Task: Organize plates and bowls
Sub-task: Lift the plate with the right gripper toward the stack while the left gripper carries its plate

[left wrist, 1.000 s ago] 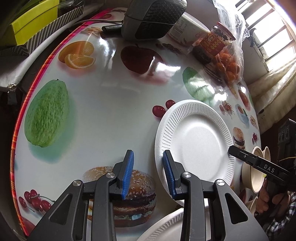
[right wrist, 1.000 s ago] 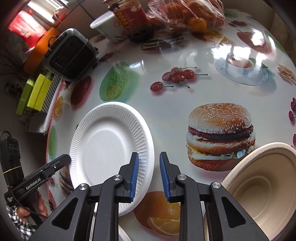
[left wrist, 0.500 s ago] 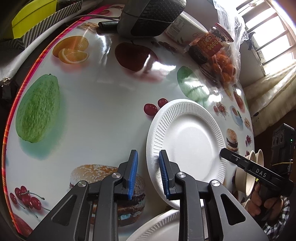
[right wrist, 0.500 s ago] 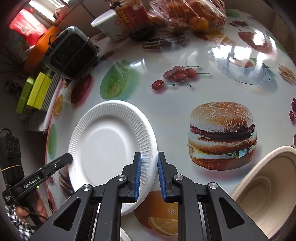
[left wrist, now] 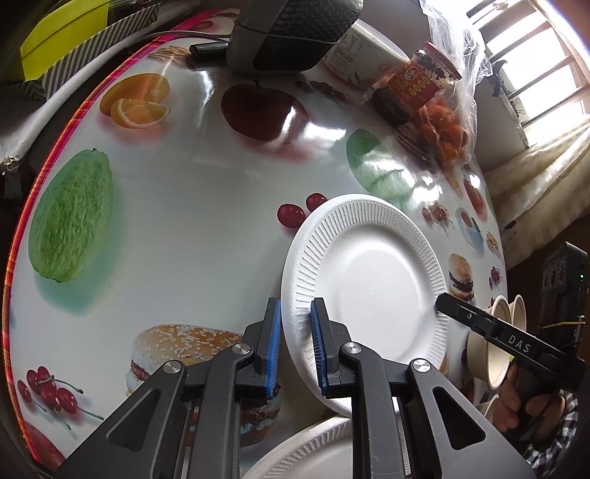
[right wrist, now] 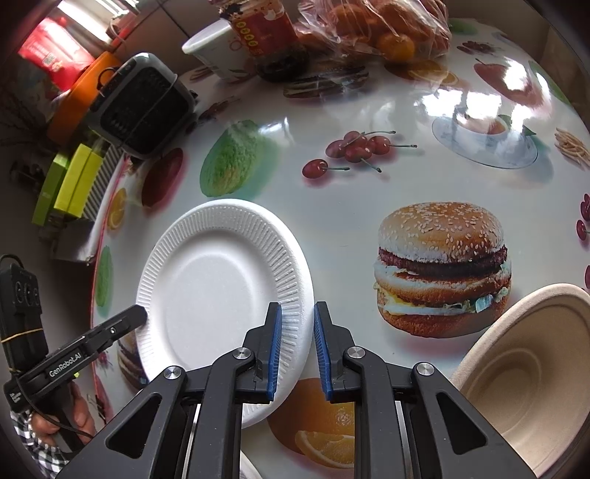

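Note:
A white foam plate [left wrist: 368,280] lies on the fruit-print table [left wrist: 191,221], its near edge over a second white plate [left wrist: 313,453]. My left gripper [left wrist: 295,320] has the plate's ribbed left rim between its blue pads; its jaws are closing and the pads press on the rim. In the right wrist view the same plate [right wrist: 217,291] has its right rim pinched by my right gripper [right wrist: 297,320], which is shut on it. The left gripper's tip [right wrist: 136,317] shows at the plate's far edge. A beige bowl [right wrist: 523,372] sits at the lower right, and stacked beige bowls [left wrist: 494,353] show behind the right gripper [left wrist: 442,300].
A black fan heater [left wrist: 291,33], a white cup [right wrist: 214,48], a red-labelled jar [left wrist: 420,84] and a bag of oranges [right wrist: 387,33] crowd the table's far side. Yellow-green boxes [right wrist: 73,184] stand beyond the pink table edge [left wrist: 55,147].
The left jaws have drawn in from a wide gap onto the plate's left rim. The right jaws narrowed a little onto the opposite rim. Neither hand has shifted.

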Demonstrator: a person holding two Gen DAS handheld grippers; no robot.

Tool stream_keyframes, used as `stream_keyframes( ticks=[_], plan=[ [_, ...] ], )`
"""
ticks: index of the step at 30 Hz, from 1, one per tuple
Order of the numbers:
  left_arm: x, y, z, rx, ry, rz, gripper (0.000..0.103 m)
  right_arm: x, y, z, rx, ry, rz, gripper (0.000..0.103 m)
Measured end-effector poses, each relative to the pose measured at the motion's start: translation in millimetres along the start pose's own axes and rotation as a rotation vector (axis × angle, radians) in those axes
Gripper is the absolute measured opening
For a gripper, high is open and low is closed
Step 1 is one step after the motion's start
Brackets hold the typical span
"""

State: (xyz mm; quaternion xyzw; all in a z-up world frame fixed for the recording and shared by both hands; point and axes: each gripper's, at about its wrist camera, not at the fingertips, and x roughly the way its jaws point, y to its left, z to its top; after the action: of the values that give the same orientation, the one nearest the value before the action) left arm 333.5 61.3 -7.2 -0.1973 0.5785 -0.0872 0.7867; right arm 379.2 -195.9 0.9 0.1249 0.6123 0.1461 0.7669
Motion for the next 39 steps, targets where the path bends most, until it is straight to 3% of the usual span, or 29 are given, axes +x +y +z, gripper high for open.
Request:
stream_keyframes(
  ticks=[24, 39],
  plan=[
    [-22, -9, -3, 0.026, -0.046, 0.008, 0.017, -25, 6, -6, -0.027, -0.050, 0.008, 0.017],
    [-52, -12, -23, 0.042, -0.084, 0.012, 0.017, -47, 19, -29, -0.062, -0.073, 0.015, 0.017]
  ],
)
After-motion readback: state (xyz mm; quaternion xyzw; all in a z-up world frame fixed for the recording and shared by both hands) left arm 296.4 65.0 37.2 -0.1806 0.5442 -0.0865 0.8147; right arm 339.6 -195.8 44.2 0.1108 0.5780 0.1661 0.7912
